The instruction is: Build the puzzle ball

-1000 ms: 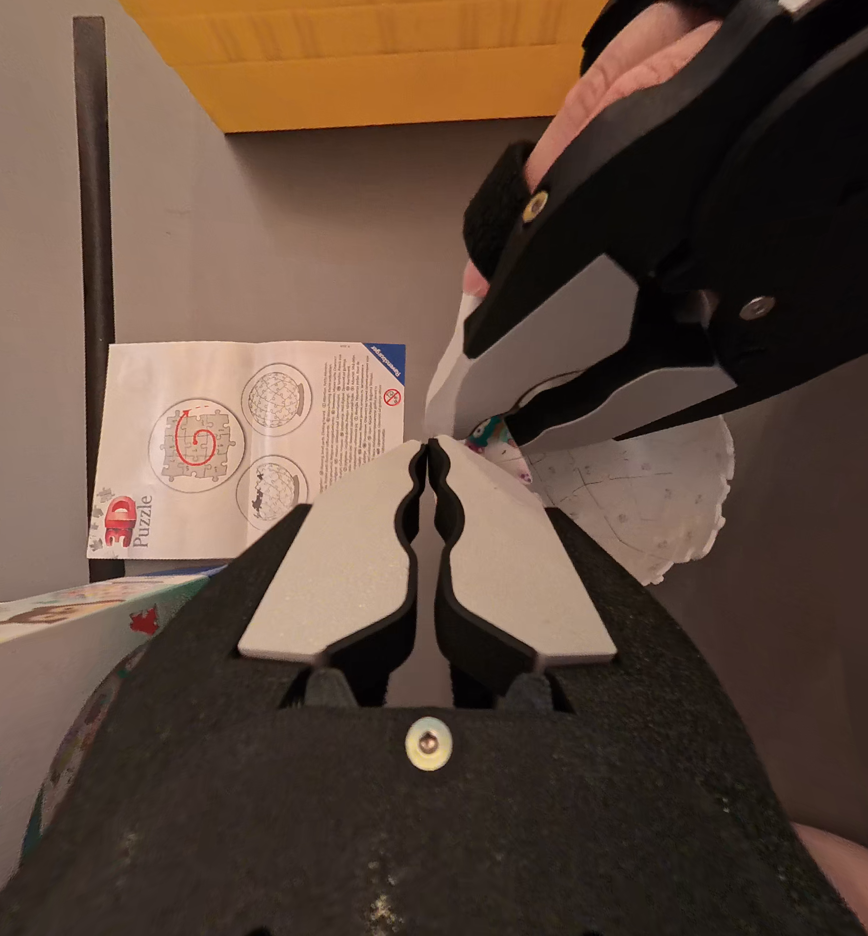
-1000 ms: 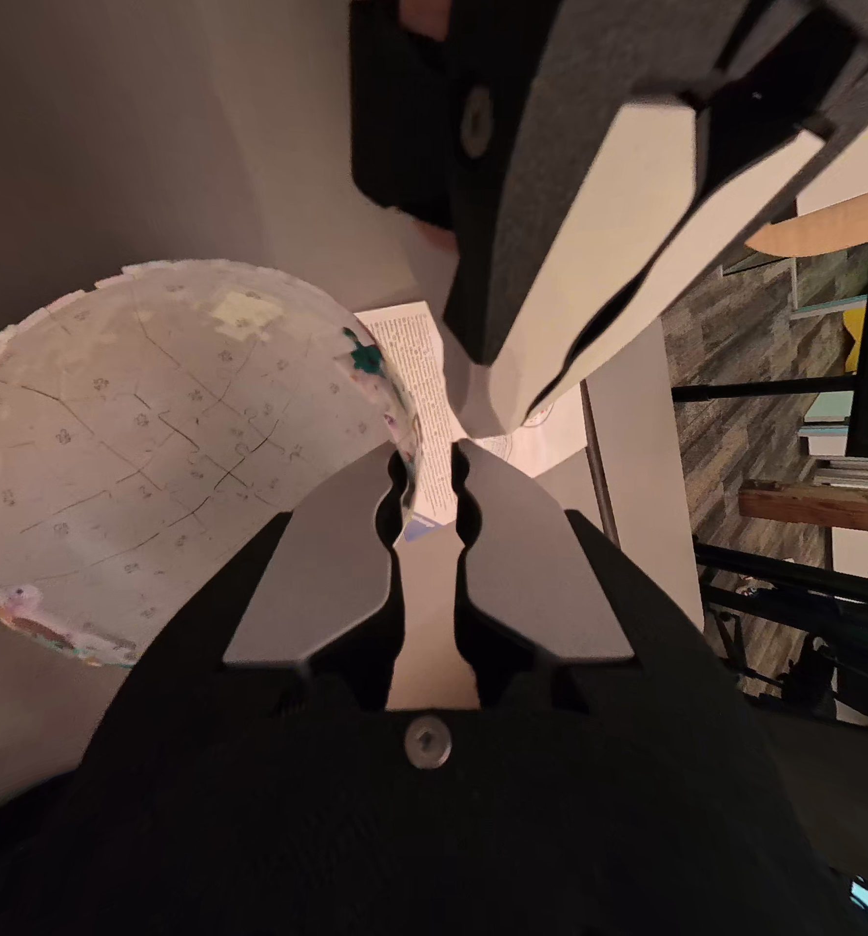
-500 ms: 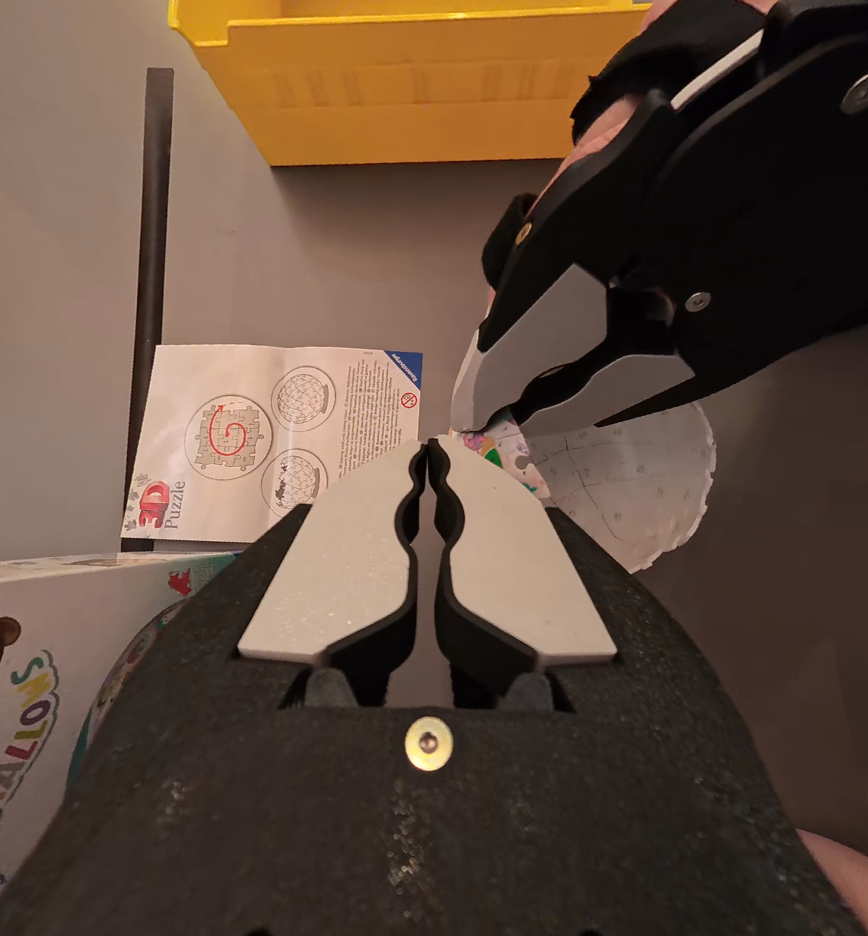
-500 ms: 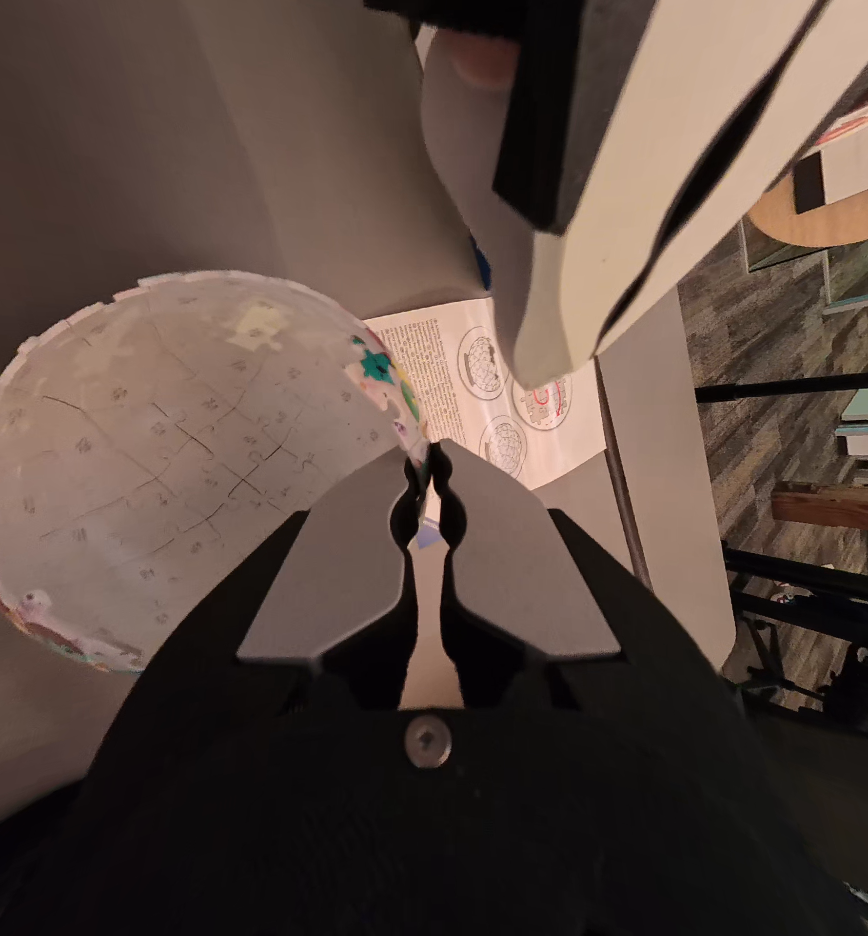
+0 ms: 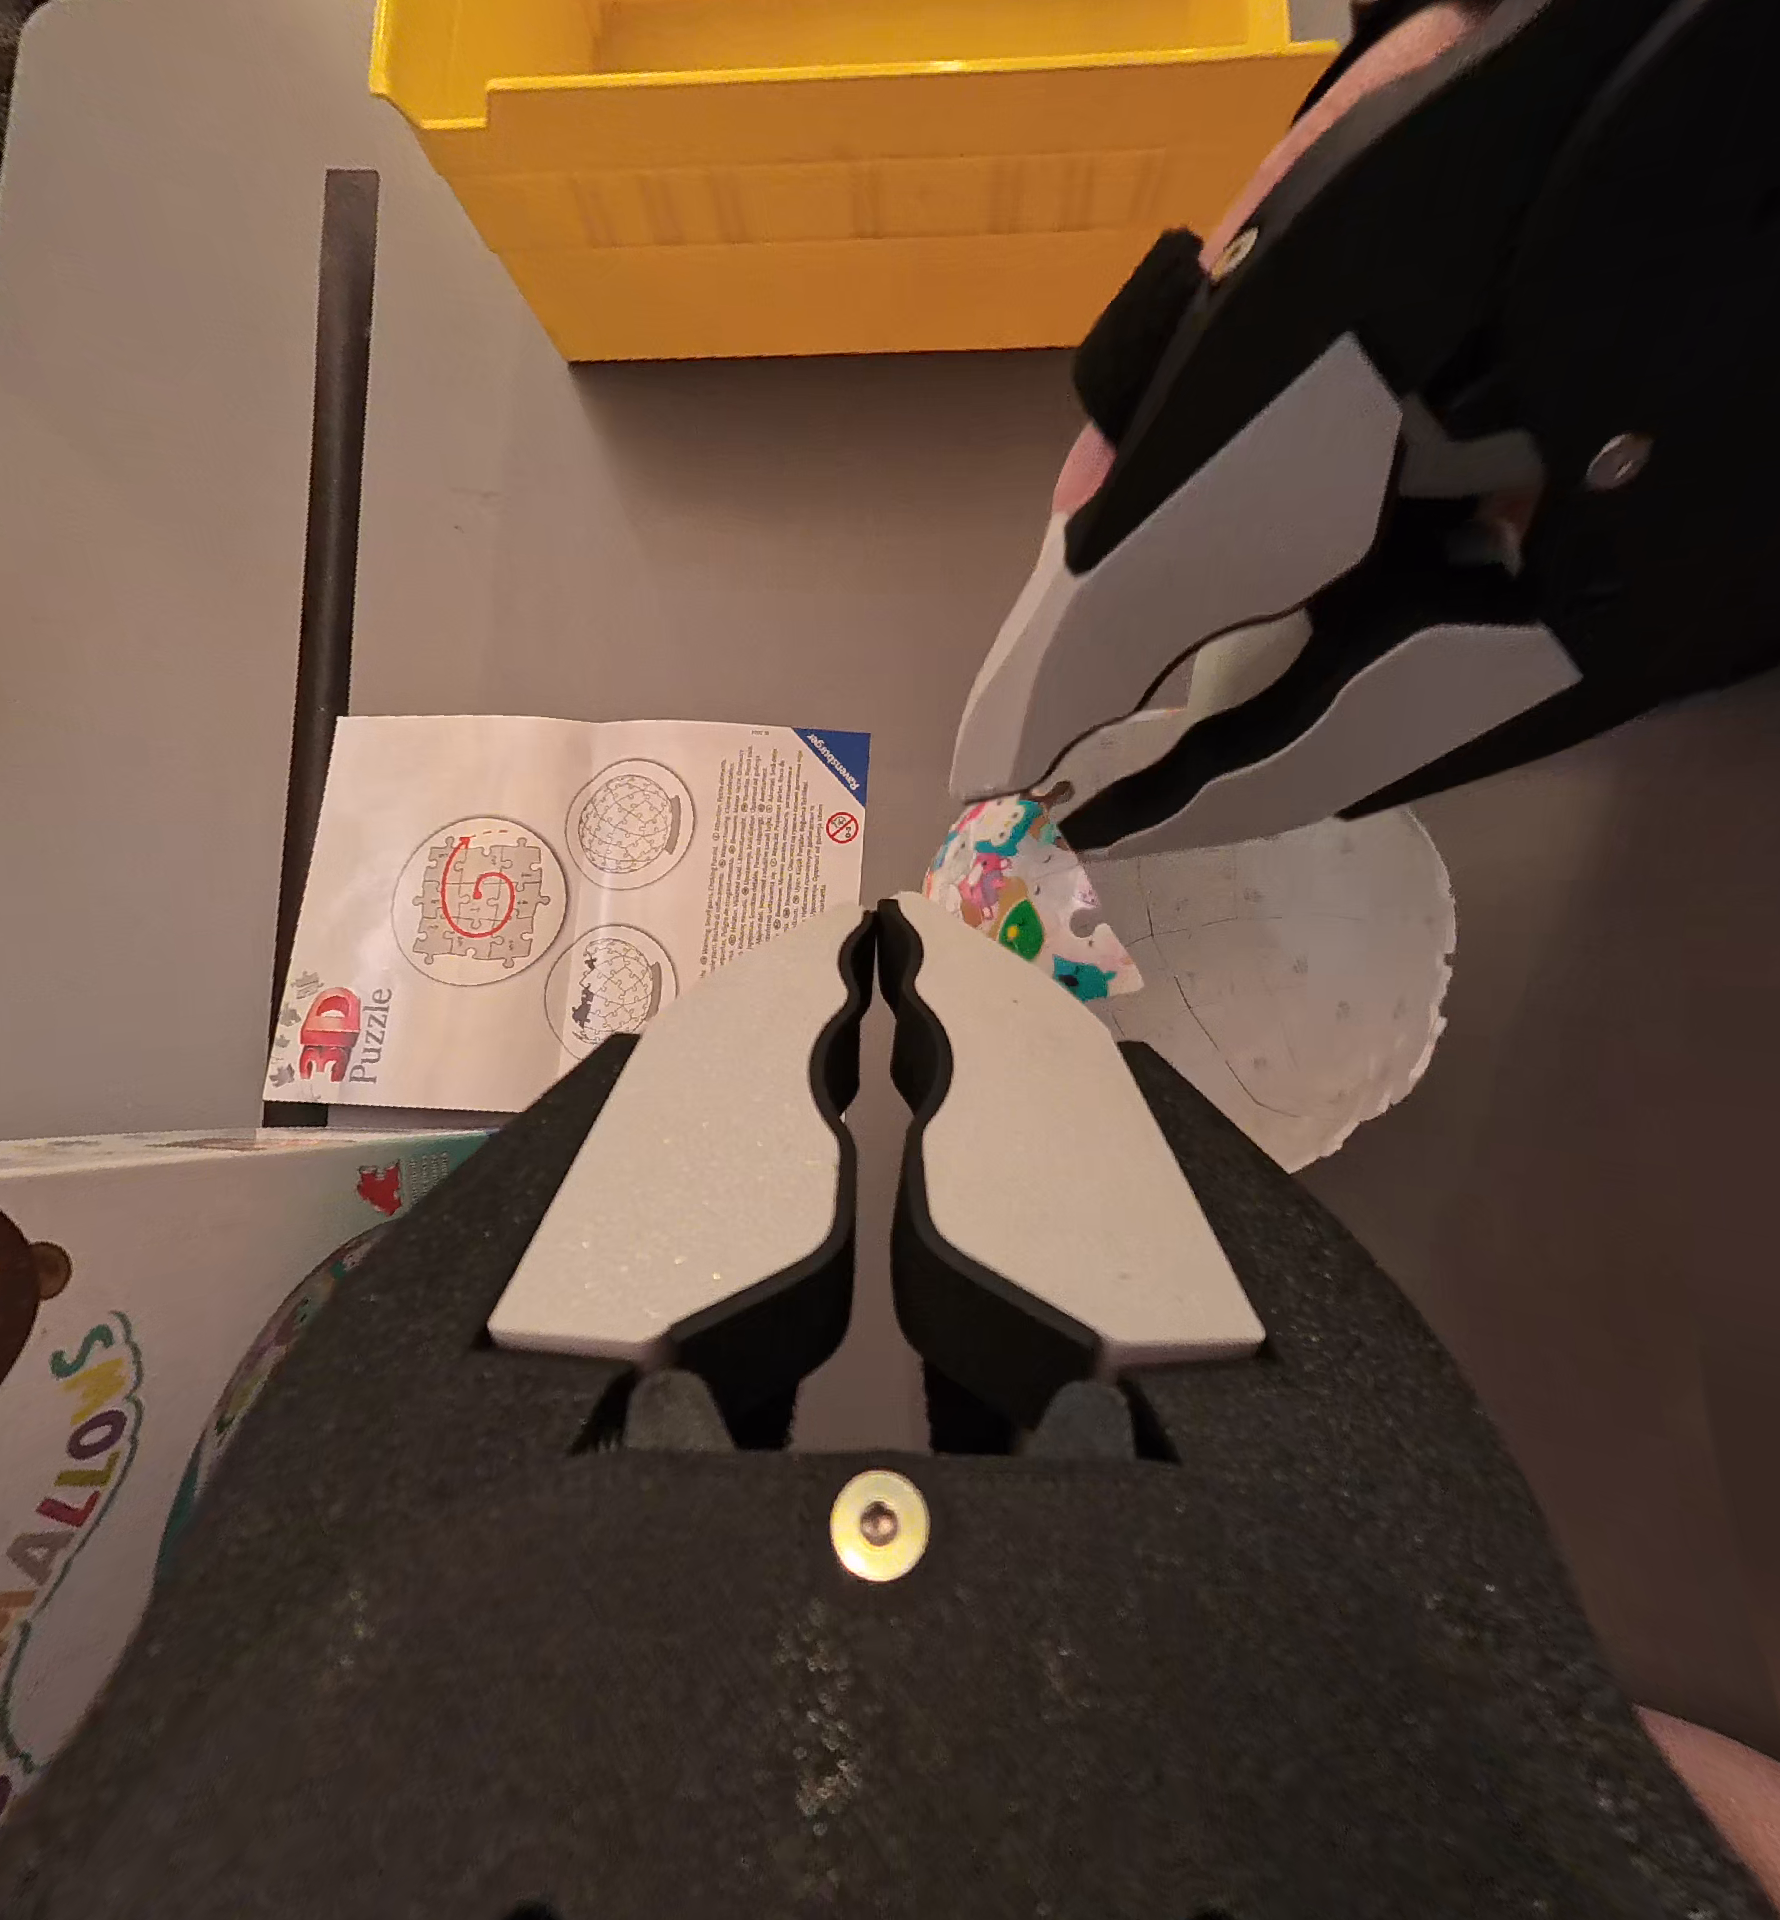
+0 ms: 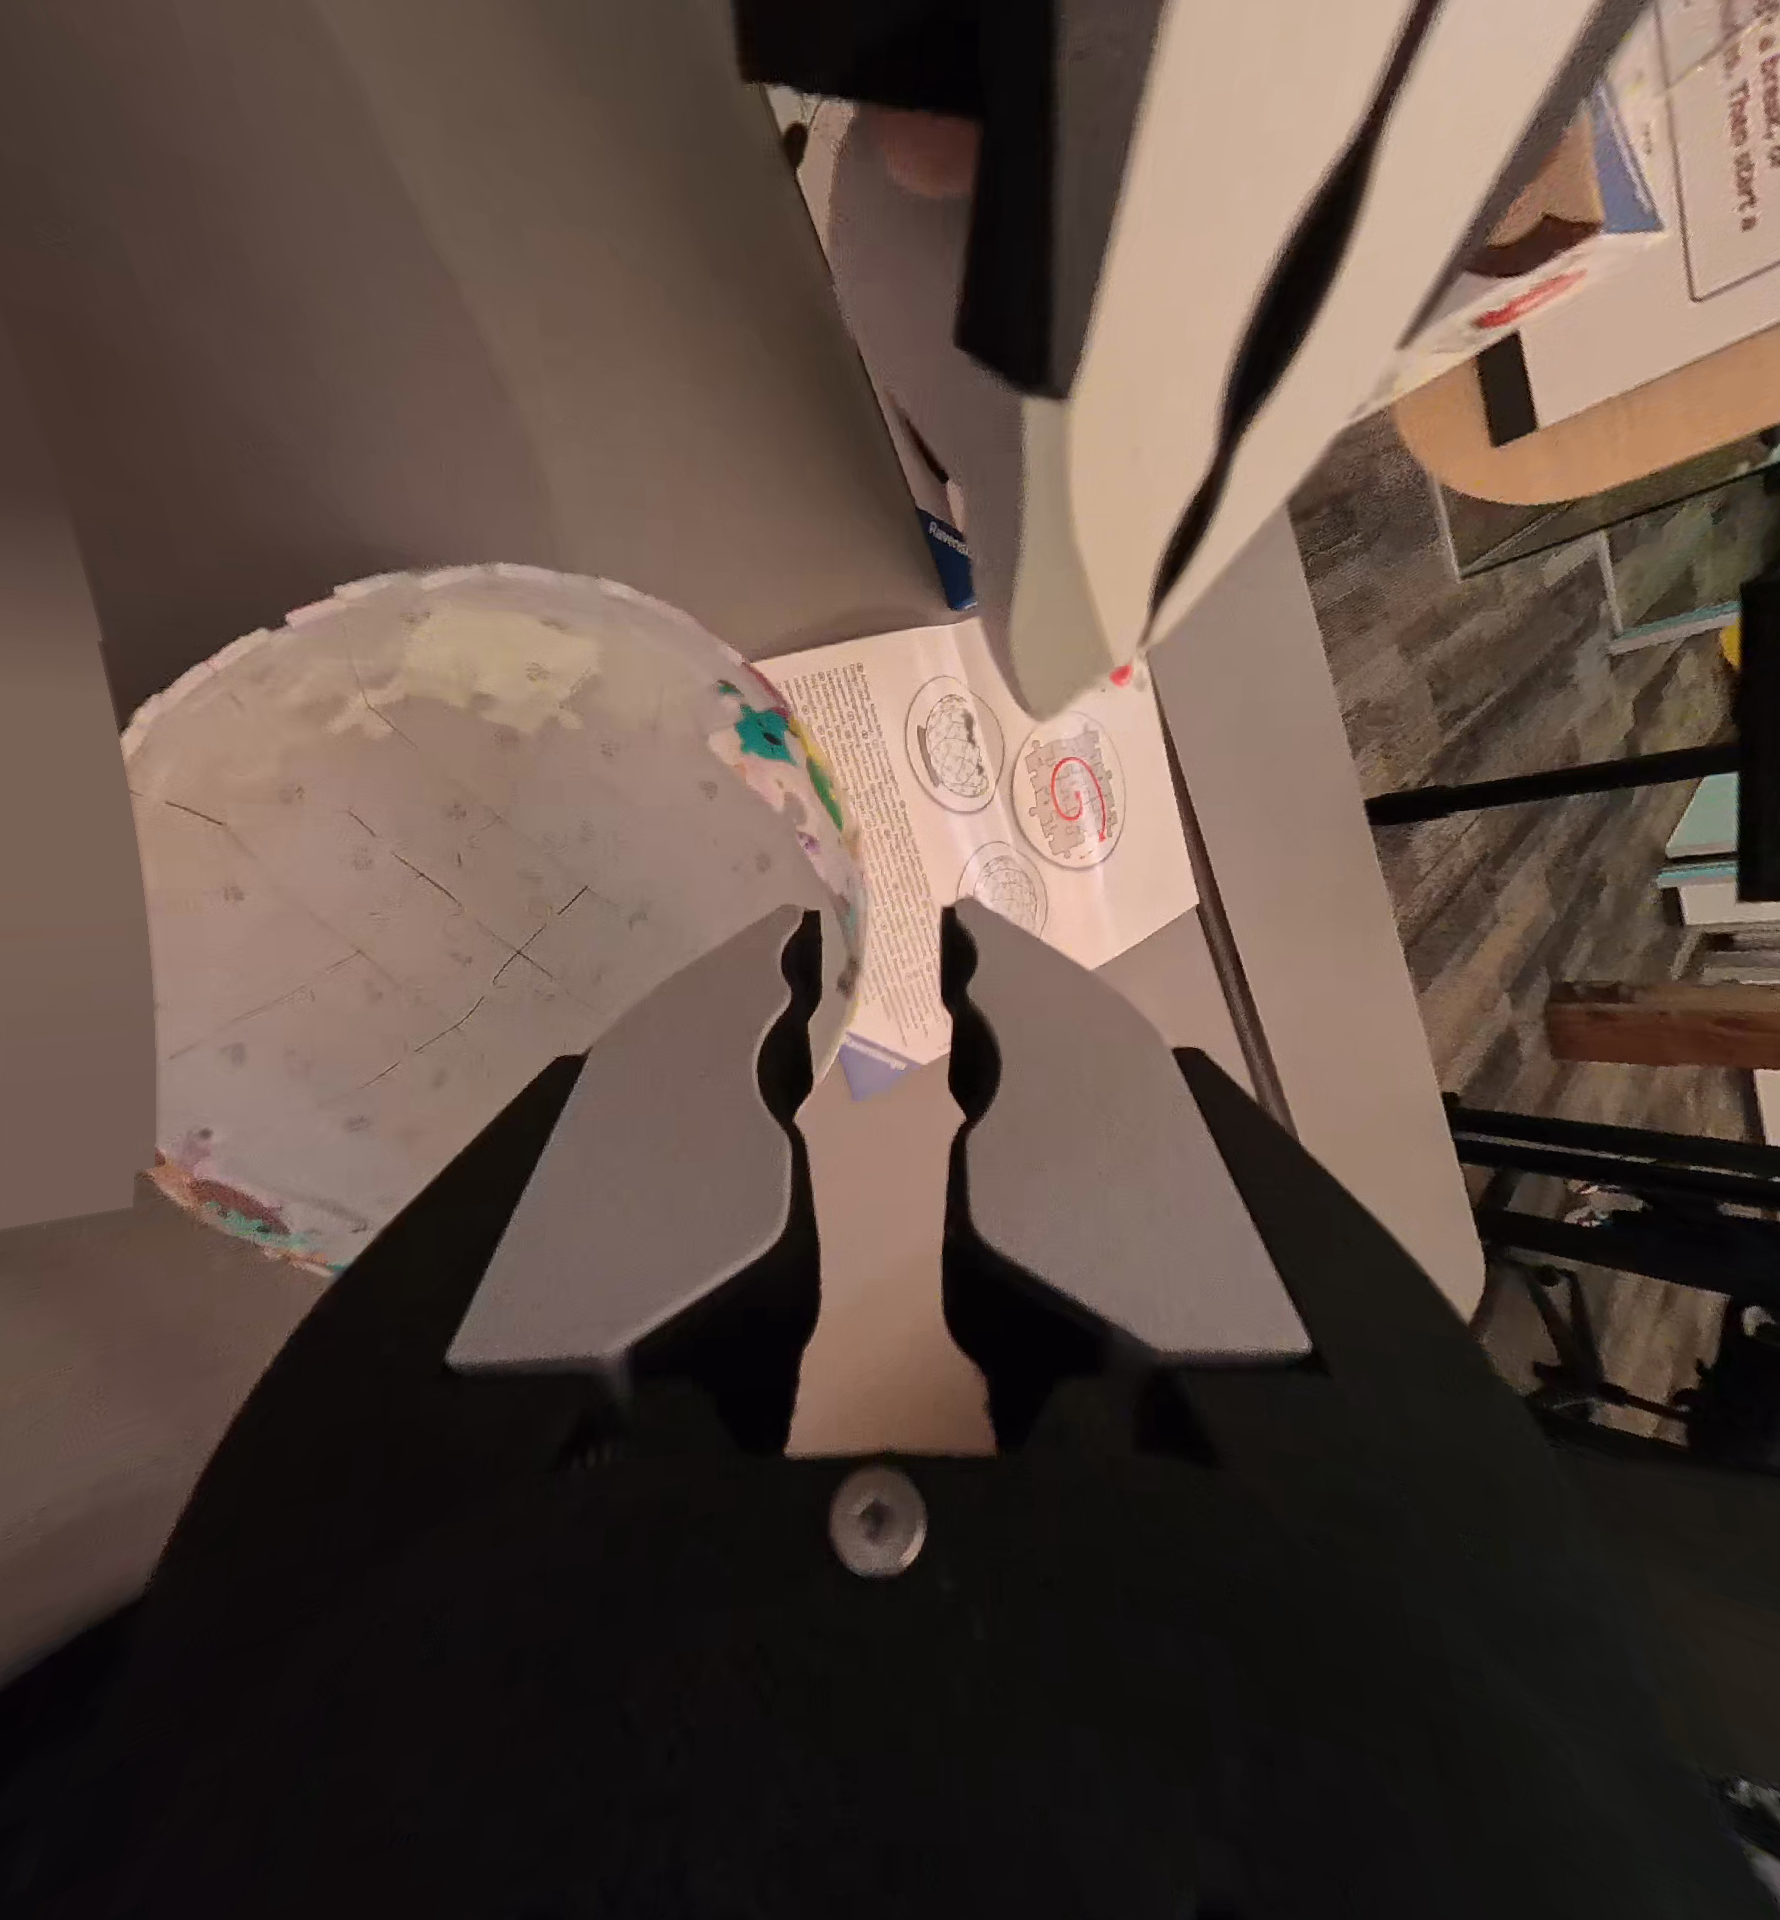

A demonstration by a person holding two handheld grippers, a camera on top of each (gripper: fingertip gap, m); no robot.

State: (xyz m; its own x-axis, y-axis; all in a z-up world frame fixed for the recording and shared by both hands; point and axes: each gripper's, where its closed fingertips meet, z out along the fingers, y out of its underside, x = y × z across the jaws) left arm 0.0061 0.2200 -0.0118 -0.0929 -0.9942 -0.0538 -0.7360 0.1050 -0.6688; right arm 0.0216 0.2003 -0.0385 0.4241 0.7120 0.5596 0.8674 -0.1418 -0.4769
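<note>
- While the left gripper has its jaws pressed together with nothing seen between them, the right gripper keeps its jaws a narrow gap apart.
- The puzzle ball is a half-built shell on the grey bench, at 3 o'clock from the left jaws in the left wrist view. Its white inner face shows faint numbers too small to read, and its outside carries bright cartoon figures.
- In the right wrist view the shell's rim passes between the right jaws. It lies against the 9 o'clock finger, with open space on its other side.
- A folded instruction leaflet lies flat at 10 o'clock from the left jaws. It bears round diagrams, a red spiral arrow, a red and grey logo, a blue corner brand mark and columns of print too fine to make out.
- A printed puzzle box at 8 o'clock shows a brown bear and colourful lettering. It is cut off by the edge and partly hidden behind the gripper body.
- A yellow bin stands at 12 o'clock, its top cut off.
- A dark strip runs along the bench beside the leaflet.
- At 1 o'clock in the right wrist view, a white sheet with dark writing is blurred and cropped.
</note>
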